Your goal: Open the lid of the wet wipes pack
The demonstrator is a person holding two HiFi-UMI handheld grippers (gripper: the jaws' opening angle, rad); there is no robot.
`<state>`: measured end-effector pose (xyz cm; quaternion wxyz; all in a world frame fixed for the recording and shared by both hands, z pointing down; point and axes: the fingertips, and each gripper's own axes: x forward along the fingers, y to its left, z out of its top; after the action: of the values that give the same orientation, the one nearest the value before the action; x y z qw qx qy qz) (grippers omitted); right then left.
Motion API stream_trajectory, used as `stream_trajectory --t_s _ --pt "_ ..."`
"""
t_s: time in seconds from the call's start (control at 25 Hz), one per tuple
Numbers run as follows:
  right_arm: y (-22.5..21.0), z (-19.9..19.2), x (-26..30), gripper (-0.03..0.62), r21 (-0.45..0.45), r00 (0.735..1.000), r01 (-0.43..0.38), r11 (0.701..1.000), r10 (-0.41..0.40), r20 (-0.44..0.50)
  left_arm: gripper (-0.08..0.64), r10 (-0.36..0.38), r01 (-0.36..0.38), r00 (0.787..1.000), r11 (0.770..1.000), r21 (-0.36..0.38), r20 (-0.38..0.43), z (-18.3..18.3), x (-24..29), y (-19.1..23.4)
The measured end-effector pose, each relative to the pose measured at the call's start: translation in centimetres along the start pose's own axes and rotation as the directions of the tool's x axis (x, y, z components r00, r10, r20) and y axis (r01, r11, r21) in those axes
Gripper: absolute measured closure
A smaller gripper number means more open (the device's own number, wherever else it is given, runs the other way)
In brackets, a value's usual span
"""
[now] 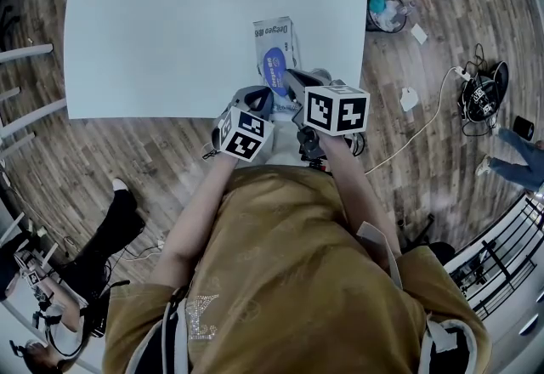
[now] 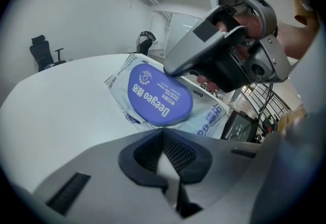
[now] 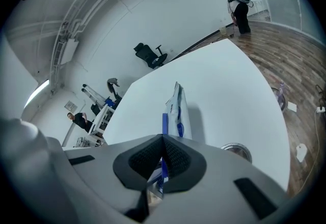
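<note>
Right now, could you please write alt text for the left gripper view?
A wet wipes pack with a blue oval lid lies on a white table; the right gripper meets the lid's far edge. The left gripper, shut and empty, fills the foreground.

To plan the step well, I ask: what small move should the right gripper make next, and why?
Probably raise the right gripper slowly, so that the blue lid swings up. Its fingers are shut on the lid's edge, and the lid lies almost flat on the wet wipes pack. The left gripper is shut and empty.
</note>
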<state>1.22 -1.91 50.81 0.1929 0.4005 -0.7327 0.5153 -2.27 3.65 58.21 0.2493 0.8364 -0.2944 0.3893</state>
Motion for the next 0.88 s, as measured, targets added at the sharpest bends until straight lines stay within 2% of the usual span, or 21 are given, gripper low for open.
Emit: stream_trajectory --t_s 0.4,0.88 --pt "0.66 0.2 0.06 0.584 0.042 0.998 -0.061 0.997 0.06 0.018 0.558 -0.009 0.009 1.0 1.0 0.005 0.001 0.17 0.12 -0.12" --pt "0.88 0.19 0.06 0.584 0.051 0.997 -0.076 0.996 0.075 0.019 0.558 -0.017 0.017 1.0 1.0 0.005 -0.018 0.24 0.37 -0.21"
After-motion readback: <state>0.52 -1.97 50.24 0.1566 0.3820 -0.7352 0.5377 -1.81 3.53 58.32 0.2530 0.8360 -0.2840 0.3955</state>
